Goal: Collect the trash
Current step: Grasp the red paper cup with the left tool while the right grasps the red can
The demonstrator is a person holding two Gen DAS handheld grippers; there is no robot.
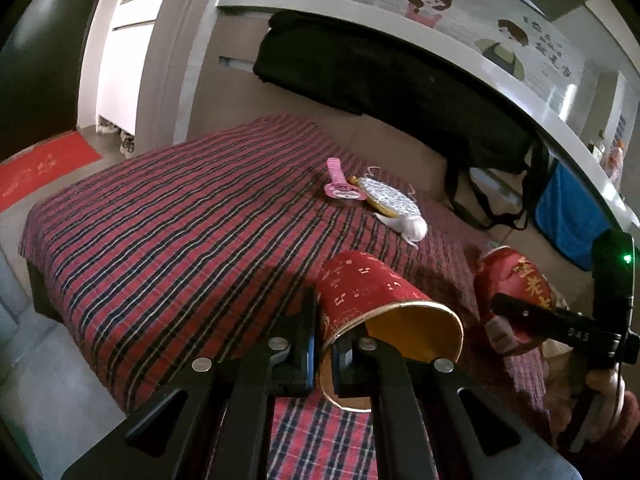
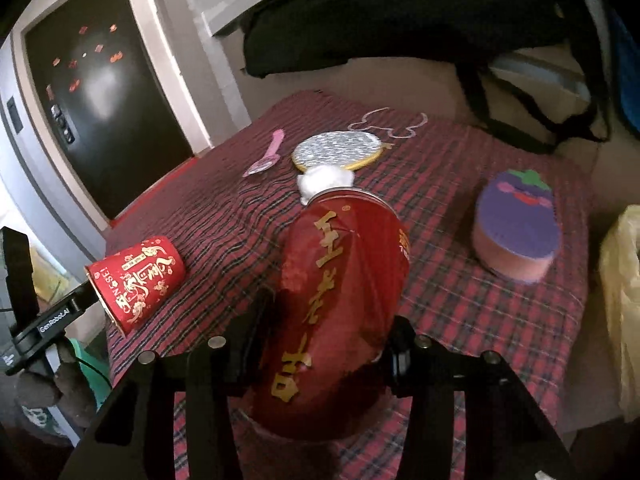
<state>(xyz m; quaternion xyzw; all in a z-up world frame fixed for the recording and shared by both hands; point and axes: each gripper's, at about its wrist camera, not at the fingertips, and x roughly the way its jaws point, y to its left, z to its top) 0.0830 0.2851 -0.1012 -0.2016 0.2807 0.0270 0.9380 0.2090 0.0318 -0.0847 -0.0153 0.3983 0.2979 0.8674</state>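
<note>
**Right wrist view: both claws loaded, bag at the right edge**

The right gripper (image 2: 320, 344) clamps the red can (image 2: 340, 288) across its body, the can's long axis running up the frame away from the camera. The yellow bag (image 2: 624, 300), at the right edge, lies nearer this hand. At lower left, the left gripper (image 1: 322, 346) pinches the red paper cup (image 1: 372, 292) by its rim.

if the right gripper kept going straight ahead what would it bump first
Probably the white fluffy ball just past the red can that the right gripper holds, then the silver disc; depth is hard to judge.
</note>
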